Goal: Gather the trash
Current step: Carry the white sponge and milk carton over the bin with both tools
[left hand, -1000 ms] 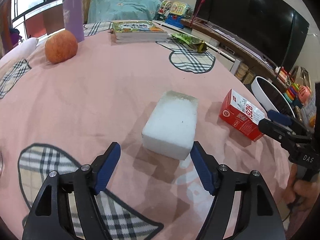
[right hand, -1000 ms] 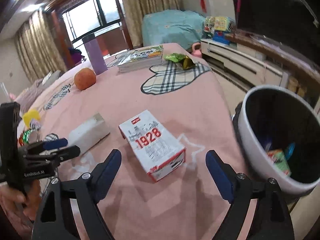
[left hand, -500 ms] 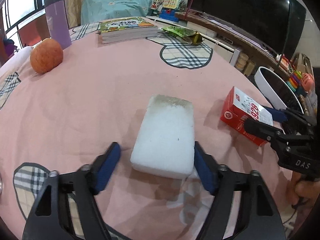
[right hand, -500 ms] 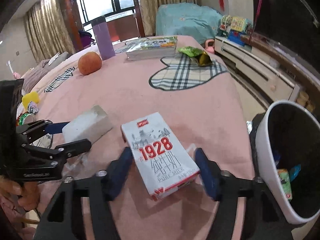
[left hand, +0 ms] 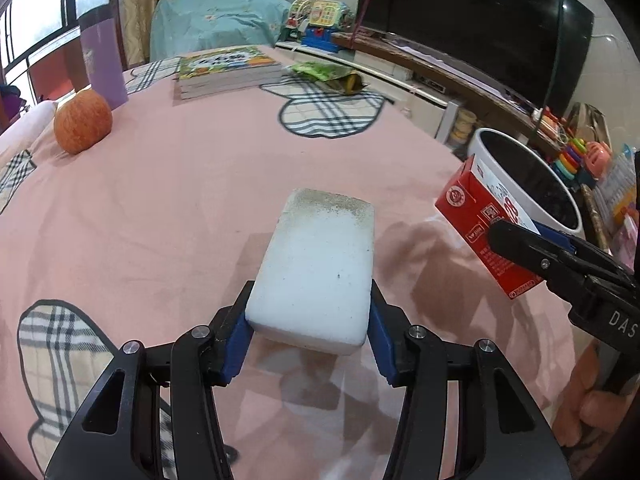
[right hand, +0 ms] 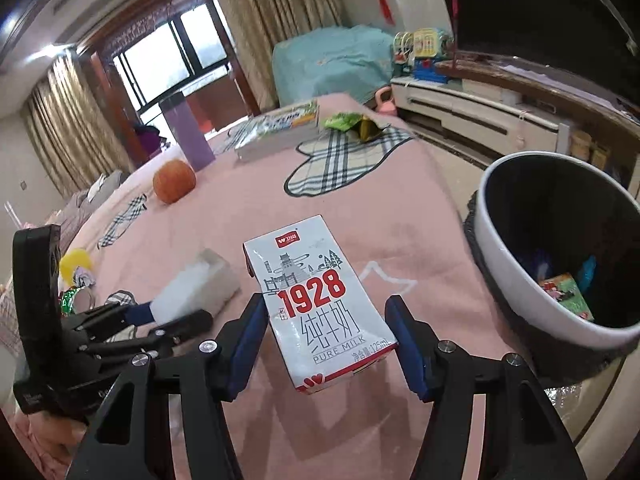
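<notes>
Currently: left gripper [left hand: 308,328] pinches foam block [left hand: 316,268], long axis pointing away. Right gripper [right hand: 326,338] pinches carton [right hand: 320,300], lifted off bench [right hand: 380,208]. Bin [right hand: 516,312] lies right; right gripper nearer.

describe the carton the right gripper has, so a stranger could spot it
On the pink tablecloth, beside the white bin, the right gripper clamps a milk carton. It alone bears red "1928" digits; the foam block nearby is plain white.
</notes>
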### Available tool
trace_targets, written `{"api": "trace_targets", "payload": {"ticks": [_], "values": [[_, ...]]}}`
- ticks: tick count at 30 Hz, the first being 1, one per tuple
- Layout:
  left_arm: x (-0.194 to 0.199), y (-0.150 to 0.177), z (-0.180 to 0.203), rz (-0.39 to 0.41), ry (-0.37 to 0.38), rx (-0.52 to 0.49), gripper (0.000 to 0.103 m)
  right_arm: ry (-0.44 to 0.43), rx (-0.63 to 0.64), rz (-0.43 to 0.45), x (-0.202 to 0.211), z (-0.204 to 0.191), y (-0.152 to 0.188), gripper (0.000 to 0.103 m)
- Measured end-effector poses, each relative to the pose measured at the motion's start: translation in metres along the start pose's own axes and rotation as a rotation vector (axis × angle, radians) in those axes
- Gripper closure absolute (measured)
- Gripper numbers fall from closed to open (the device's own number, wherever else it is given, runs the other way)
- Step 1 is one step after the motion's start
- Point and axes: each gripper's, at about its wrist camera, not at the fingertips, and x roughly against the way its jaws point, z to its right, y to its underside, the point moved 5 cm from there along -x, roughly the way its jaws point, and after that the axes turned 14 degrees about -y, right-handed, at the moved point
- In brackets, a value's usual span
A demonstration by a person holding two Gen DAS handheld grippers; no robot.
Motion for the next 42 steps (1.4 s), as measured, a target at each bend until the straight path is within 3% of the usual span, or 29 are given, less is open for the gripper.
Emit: {"api": "trace_targets", "payload": {"ticks": [8,19,42], "values": [[0.015,0.003,0.025,0.020,0.033,-0.034,0.052,0.004,-0.042,0.090,0.040,0.008,0.004,0.042],[0.029,0.008,0.068,0.024,0.110,-0.078,0.052,0.019,-0.096,0.144,0.071,0.026,0.016,0.043],[0.042,-0.024,0.145,0.066,0.198,-0.179,0.052,0.103,-0.197,0.255,0.122,0.087,0.012,0.043]]}}
